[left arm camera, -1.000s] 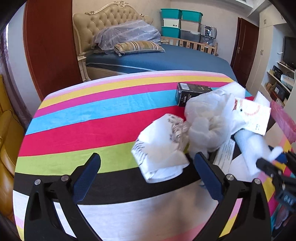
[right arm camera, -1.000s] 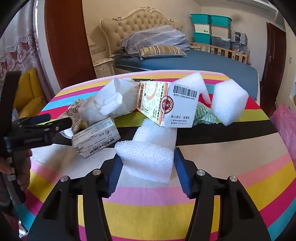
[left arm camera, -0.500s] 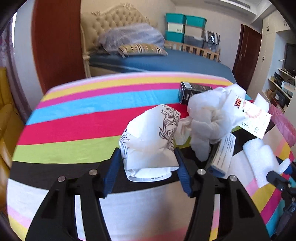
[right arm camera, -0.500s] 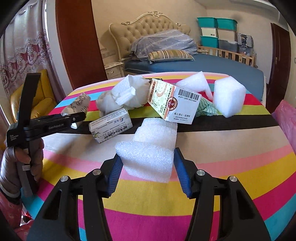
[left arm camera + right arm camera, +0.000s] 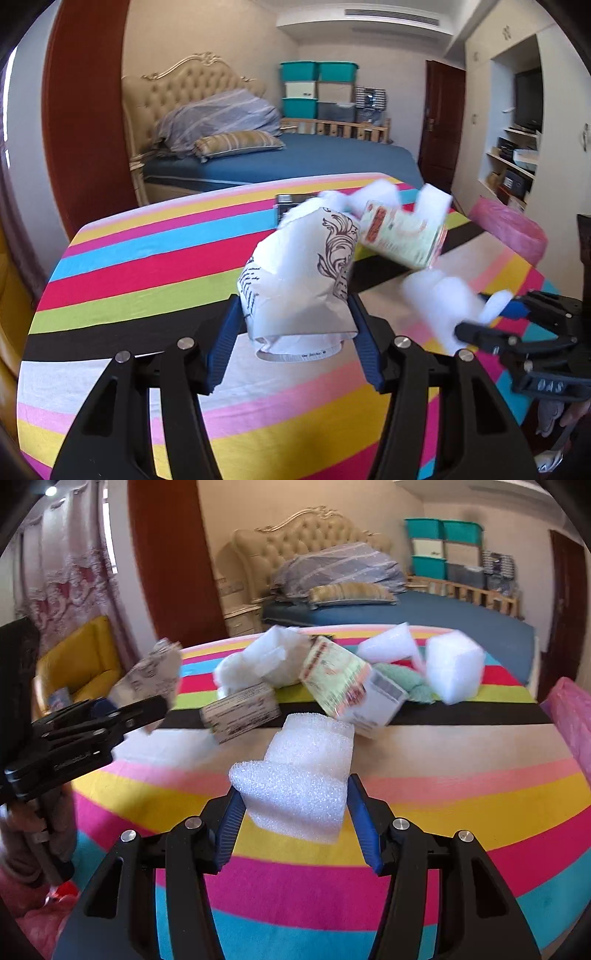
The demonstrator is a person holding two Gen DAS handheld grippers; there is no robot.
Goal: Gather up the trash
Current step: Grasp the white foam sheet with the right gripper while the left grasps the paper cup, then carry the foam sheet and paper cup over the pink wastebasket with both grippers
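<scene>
My left gripper [image 5: 295, 332] is shut on a crumpled white paper bag [image 5: 303, 280] with brown print and holds it above the striped table [image 5: 147, 258]. My right gripper [image 5: 293, 816] is shut on a white foam piece [image 5: 303, 775], also lifted; it also shows in the left wrist view [image 5: 439, 302]. On the table lie a red-and-green carton [image 5: 347, 686], a small printed box [image 5: 242, 710], white crumpled plastic [image 5: 266, 657], two foam blocks [image 5: 454, 668] and a green cloth [image 5: 406, 683]. The left gripper with its bag shows in the right wrist view [image 5: 147, 686].
A pink bag [image 5: 509, 229] hangs past the table's right edge. A yellow chair [image 5: 81, 664] stands left of the table. A bed [image 5: 277, 158] lies behind it. A dark small box [image 5: 288, 203] sits at the table's far side.
My left gripper closed on the paper bag and lifted it off the table. Both grippers have pulled back and up from the trash pile, each holding its item.
</scene>
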